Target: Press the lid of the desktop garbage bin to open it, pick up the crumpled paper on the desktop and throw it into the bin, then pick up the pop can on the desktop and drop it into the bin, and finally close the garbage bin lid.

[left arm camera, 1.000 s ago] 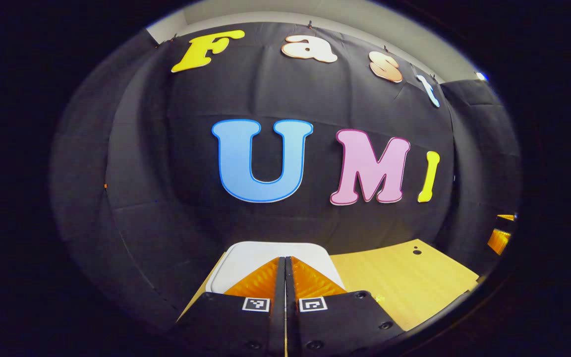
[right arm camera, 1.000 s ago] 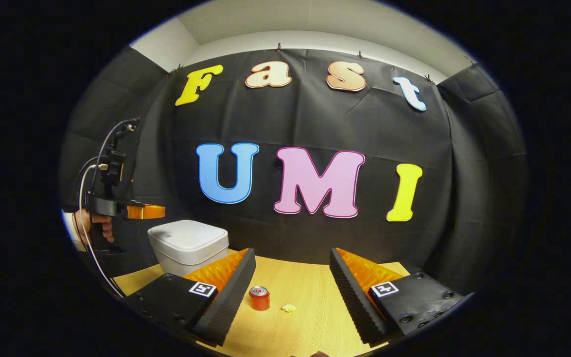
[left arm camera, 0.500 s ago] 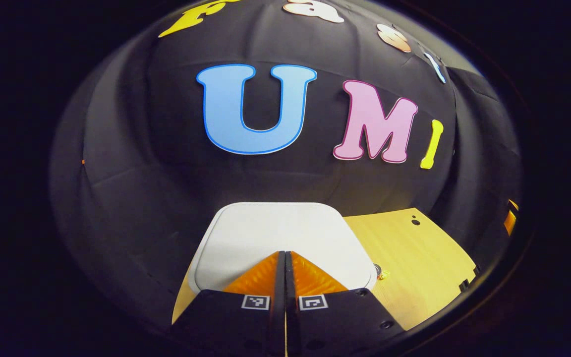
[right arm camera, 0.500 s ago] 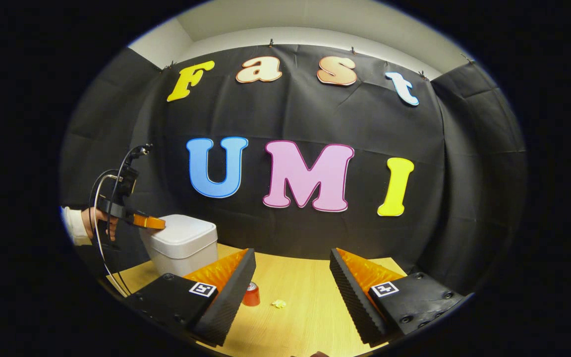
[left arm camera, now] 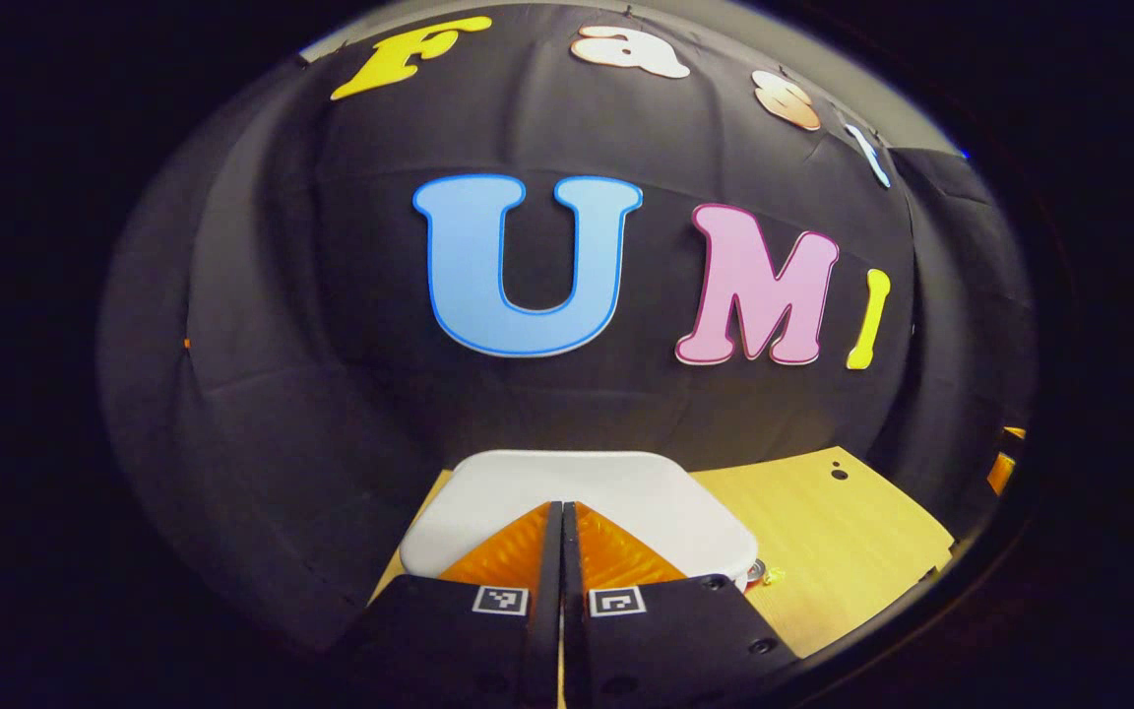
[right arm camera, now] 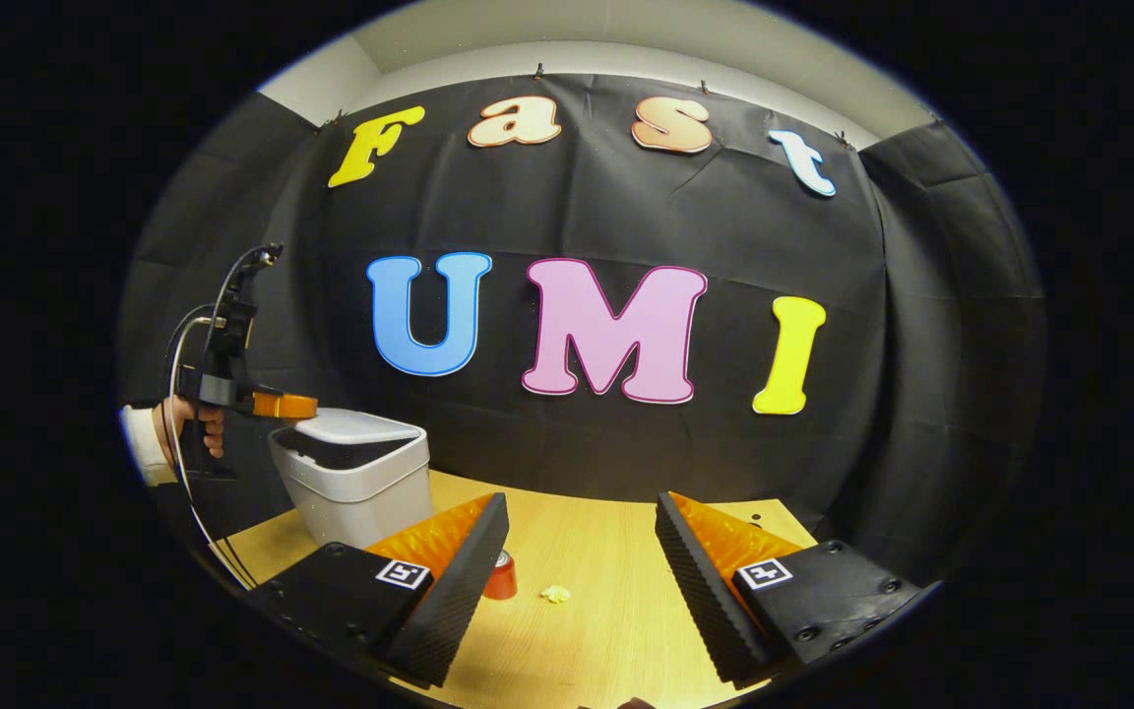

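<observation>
The white bin [right arm camera: 358, 492] stands at the table's left rear, its lid [right arm camera: 355, 425] tilted up with a dark gap under the front edge. My left gripper [right arm camera: 303, 405] is shut, empty, and hovers just over the lid's front edge, held by a hand [right arm camera: 195, 429]. In the left gripper view its gripper [left arm camera: 561, 505] hangs shut over the white lid [left arm camera: 626, 487]. The red pop can [right arm camera: 503, 581] stands half hidden behind one finger of my right gripper [right arm camera: 582, 520], which is open and empty above the table. Crumpled paper [right arm camera: 555, 594] lies just right of the can.
The wooden table [right arm camera: 616, 630] stretches from the bin to the right, with a small dark hole [left arm camera: 839, 475] near its far edge. Black cloth walls close in behind and on both sides. Cables [right arm camera: 178, 492] trail from the left gripper.
The left gripper dipped onto the lid and has risen again. The lid, flat before, now stands partly raised. The right gripper stayed open and barely shifted.
</observation>
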`<state>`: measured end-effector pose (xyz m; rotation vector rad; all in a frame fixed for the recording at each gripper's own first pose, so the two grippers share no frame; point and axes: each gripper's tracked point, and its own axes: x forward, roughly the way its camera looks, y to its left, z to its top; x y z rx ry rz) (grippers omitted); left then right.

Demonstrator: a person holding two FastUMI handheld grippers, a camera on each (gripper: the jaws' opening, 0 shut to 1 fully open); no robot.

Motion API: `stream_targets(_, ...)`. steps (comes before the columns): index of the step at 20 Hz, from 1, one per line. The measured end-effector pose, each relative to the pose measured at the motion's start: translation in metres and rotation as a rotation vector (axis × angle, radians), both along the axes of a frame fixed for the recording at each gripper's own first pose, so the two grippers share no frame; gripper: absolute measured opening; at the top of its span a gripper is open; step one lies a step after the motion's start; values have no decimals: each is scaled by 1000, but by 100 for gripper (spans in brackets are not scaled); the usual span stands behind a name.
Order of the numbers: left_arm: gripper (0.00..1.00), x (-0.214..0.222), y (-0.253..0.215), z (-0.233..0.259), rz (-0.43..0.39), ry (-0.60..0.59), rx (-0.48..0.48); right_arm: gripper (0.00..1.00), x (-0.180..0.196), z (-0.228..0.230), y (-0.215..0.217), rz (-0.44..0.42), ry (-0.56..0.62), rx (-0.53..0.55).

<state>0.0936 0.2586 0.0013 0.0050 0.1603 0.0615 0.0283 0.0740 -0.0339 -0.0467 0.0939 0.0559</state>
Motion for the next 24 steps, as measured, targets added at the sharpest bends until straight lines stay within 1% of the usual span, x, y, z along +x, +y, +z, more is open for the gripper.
stream_targets(1, 8, -2, -1, 13, 0, -32, 19, 96, 2, 0, 3, 1, 4, 0)
stream_targets(3, 11, -8, -4, 31, -4, -80, 24, 97, 4, -3, 9, 6, 8, -10)
stream_targets(4, 17, -13, -5, 40, -4, -109, 22, 96, 5, -5, 12, 11, 8, -14)
stream_targets(6, 24, -23, -6, 56, 5, -166, 22, 97, 8, -14, 17, 27, 24, -11)
stream_targets(7, 27, -29, -9, 64, -3, -187, 18, 97, 11, -19, 19, 32, 38, -6)
stream_targets(9, 44, -46, -20, 71, -26, -213, 4, 97, 18, -28, 20, 41, 66, 5)
stream_targets(11, 90, -69, -24, 83, -22, -272, -15, 97, 31, -46, 23, 72, 104, 7)
stream_targets(12, 98, -81, -27, 90, -22, -301, -29, 97, 37, -55, 24, 88, 126, -6)
stream_targets(14, 98, -100, -32, 95, -14, -337, -45, 97, 54, -77, 28, 136, 174, -46)
stream_targets(16, 98, -119, -40, 95, -5, -335, -55, 97, 71, -107, 29, 191, 242, -79)
stream_targets(17, 96, -129, -43, 97, 10, -337, -44, 97, 79, -122, 31, 222, 275, -77)
stream_targets(19, 95, -141, -44, 96, 55, -330, -23, 97, 98, -162, 32, 276, 354, -80)
stream_targets(21, 95, -156, -50, 92, 113, -300, 15, 98, 123, -214, 31, 321, 466, -107)
stream_targets(24, 95, -170, -60, 85, 203, -249, 36, 98, 150, -282, 28, 350, 611, -100)
